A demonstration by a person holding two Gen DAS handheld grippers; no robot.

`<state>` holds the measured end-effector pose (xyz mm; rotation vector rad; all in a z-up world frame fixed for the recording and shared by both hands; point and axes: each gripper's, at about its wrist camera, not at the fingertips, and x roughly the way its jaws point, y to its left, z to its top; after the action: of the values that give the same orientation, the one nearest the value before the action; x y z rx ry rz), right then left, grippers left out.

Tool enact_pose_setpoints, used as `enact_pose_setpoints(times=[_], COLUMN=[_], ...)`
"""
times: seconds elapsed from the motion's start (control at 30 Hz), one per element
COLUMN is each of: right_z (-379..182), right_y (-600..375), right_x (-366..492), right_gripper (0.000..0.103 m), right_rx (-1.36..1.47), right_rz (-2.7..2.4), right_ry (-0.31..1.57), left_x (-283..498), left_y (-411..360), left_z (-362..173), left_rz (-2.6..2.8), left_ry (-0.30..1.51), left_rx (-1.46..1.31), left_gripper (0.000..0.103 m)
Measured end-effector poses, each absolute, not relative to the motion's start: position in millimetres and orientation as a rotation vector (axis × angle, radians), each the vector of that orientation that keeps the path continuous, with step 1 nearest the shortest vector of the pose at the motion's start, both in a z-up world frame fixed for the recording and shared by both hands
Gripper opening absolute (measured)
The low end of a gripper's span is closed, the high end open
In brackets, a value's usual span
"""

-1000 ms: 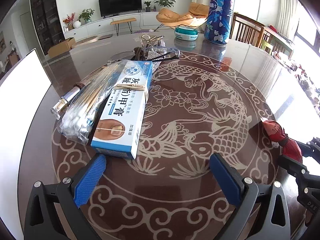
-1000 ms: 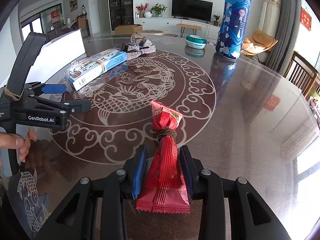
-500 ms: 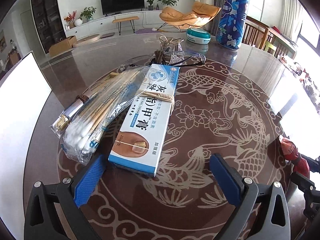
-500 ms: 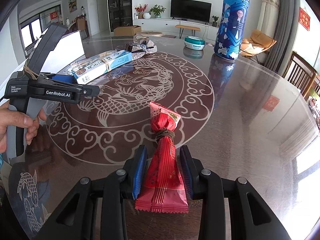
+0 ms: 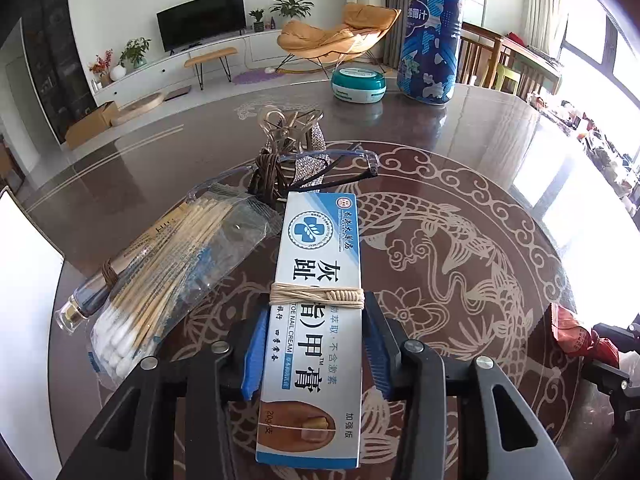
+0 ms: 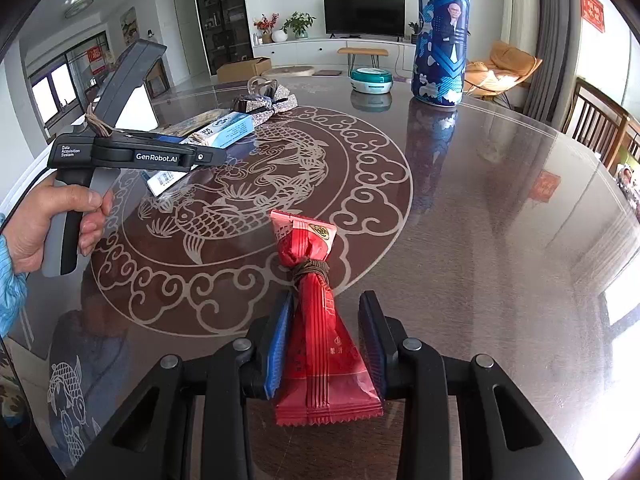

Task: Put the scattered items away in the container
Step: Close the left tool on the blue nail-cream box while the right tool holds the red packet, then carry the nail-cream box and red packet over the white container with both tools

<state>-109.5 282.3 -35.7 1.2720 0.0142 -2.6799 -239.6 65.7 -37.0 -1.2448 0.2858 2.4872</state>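
Tall blue canister point(image 5: 431, 32), teal tin point(image 5: 359, 85) at far table edge; TV point(image 5: 201, 20), orange chair point(image 5: 340, 36) bkgd.

Bright daylight pours in from the windows point(image 5: 600, 128) on the right, blown out to white. The glossy table point(image 6: 500, 208) throws back broad glare and mirror reflections. Fisheye distortion bends the room's lines, dark vignetting fills the corners, and focus stays sharp throughout.
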Motion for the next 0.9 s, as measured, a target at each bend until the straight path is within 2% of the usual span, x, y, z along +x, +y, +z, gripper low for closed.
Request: enact_pose_setpoints(times=[0.13, 0.3, 0.47, 0.5, 0.53, 0.57, 0.6, 0.83, 0.87, 0.9], right_z=[-35, -35, -36, -37, -36, -36, -35, -28, -27, -27], right_y=[286, 277, 261, 261, 261, 261, 261, 274, 273, 271], right_x=[-109, -107, -106, -106, -107, -108, -111, -146, -150, -153], right_gripper=[0.036, 0.036, 0.038, 0.039, 0.040, 0.041, 0.041, 0.041, 0.041, 0.041], right_rx=[1.269, 1.254, 1.245, 1.242, 1.242, 1.251, 1.271, 1.529, 1.546, 1.555], right_rz=[-2.677, -2.657, -2.601, -2.592, -2.577, -2.554, -2.527, -2.384, -2.371, -2.356], right_ry=[-0.021, 0.043, 0.132, 0.133, 0.141, 0.159, 0.178, 0.169, 0.177, 0.193], left_x=[-187, -98, -72, -73, -75, -78, -80, -83, -82, -81], left_y=[50, 19, 0, 1, 0, -1, -3, 0, 1, 1], left_z=[-39, -38, -38, -39, -39, -41, -42, -42, -41, -39], left_rz=[2.593, 2.681, 2.696, 2.679, 2.660, 2.632, 2.608, 2.528, 2.521, 2.516], left_ry=[0.202, 0.125, 0.108, 0.143, 0.164, 0.160, 0.152, 0.196, 0.200, 0.207], left_rx=[-1.241, -1.279, -1.305, -1.320, -1.348, -1.381, -1.396, -1.449, -1.446, -1.434], left_gripper=[0.044, 0.044, 0.047, 0.061, 0.079, 0.087, 0.089, 0.088, 0.085, 0.071])
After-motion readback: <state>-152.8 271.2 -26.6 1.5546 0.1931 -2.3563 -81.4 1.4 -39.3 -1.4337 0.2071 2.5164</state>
